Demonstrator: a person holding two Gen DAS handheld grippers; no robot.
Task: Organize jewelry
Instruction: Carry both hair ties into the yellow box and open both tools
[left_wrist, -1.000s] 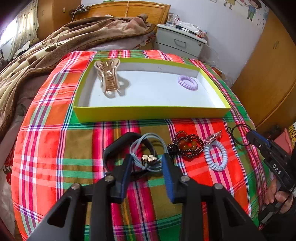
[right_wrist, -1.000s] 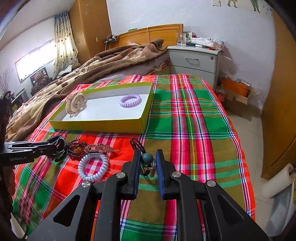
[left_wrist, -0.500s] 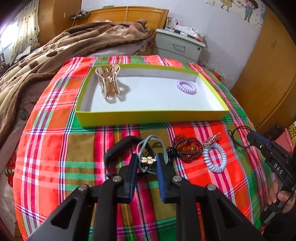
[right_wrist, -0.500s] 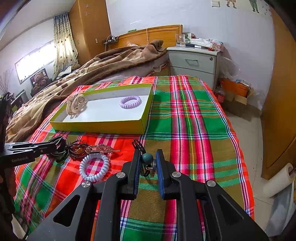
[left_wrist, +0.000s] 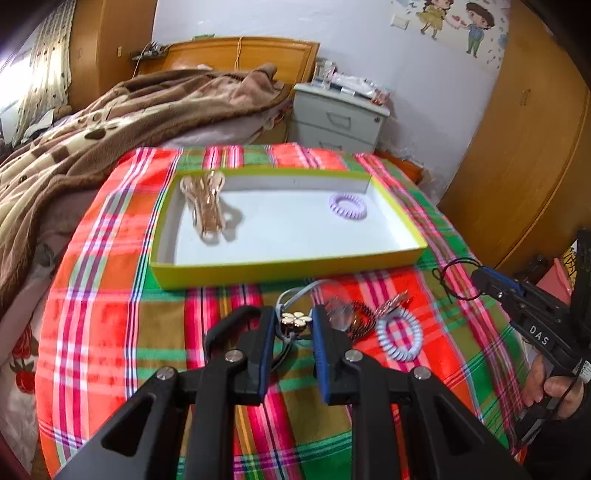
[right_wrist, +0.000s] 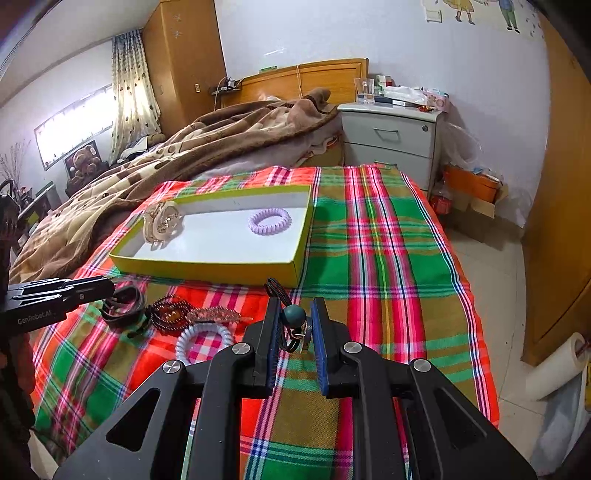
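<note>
Your left gripper (left_wrist: 294, 322) was clamped on the flower tie (left_wrist: 293, 319), its grey loops trailing toward the box (left_wrist: 288, 268). Your right gripper (right_wrist: 294, 321) was closed on the bead tie (right_wrist: 294, 315), its black loop hanging ahead of the fingers. Both stood near the front edge of the plaid cloth (right_wrist: 373, 258), just short of the box's near wall. Inside the box lay a claw clip (left_wrist: 205, 201) at its far left and a lilac coil (left_wrist: 348, 206) at its far right. A beaded piece (right_wrist: 168, 315), a barrette (right_wrist: 214, 314) and a pale coil (right_wrist: 204, 341) waited on the cloth. To place well, you would have had to lift each tie clear of the wall, so no loop snagged, and release over the bare floor between clip and coil.
</note>
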